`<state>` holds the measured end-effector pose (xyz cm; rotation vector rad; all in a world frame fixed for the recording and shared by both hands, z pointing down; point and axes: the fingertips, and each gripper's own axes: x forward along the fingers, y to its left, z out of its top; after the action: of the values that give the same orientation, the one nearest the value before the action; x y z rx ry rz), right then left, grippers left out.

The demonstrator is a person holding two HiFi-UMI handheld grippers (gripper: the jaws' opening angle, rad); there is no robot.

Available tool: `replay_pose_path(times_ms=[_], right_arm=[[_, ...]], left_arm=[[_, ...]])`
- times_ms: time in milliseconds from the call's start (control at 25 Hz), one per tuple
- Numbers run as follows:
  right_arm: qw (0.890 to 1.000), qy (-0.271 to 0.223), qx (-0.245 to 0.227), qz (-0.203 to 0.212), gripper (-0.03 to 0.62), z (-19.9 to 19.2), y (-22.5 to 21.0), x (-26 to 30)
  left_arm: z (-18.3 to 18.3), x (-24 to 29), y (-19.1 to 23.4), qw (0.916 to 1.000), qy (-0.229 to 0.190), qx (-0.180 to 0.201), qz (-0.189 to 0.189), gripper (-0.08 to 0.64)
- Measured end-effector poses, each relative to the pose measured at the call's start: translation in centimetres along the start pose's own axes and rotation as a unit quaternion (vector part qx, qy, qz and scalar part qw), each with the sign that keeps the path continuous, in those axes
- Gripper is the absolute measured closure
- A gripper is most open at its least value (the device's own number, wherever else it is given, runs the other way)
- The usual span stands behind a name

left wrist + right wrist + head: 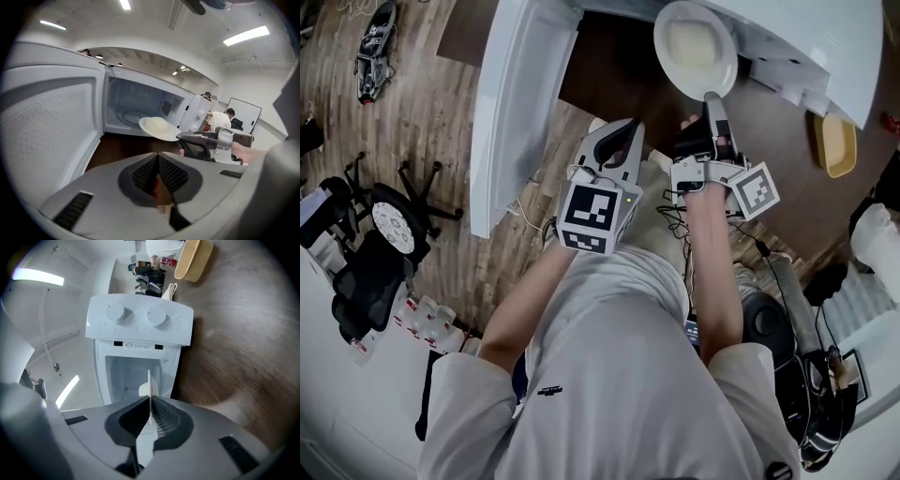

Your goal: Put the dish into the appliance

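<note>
The dish is a white plate (696,47), held level in front of the white microwave (787,37). My right gripper (712,98) is shut on its near rim. In the right gripper view the plate (150,383) stands edge-on between the pads, in front of the bare cavity (129,376). The left gripper view has the plate (159,127) just outside the cavity mouth (133,112), where a glass turntable lies. My left gripper (626,131) hangs beside the right one, below the plate, shut with nothing in it. The microwave door (520,103) is swung wide open to the left.
The microwave sits on a dark wooden table (609,66). A yellow container (834,145) stands on the table to the right of the microwave. A black office chair (384,234) is on the floor at the left. Equipment and cables lie at the lower right.
</note>
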<state>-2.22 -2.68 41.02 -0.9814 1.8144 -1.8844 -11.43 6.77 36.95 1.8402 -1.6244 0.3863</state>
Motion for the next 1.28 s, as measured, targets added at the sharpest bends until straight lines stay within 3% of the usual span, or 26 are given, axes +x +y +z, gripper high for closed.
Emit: replay_pose_path(times_ms=[1280], right_arm=[[0.998, -0.031, 0.032, 0.036, 0.571, 2.2, 1.5, 10.6]], left_arm=[[3.5, 3.7, 3.1, 0.9990, -0.032, -0.010, 0.031, 0.561]])
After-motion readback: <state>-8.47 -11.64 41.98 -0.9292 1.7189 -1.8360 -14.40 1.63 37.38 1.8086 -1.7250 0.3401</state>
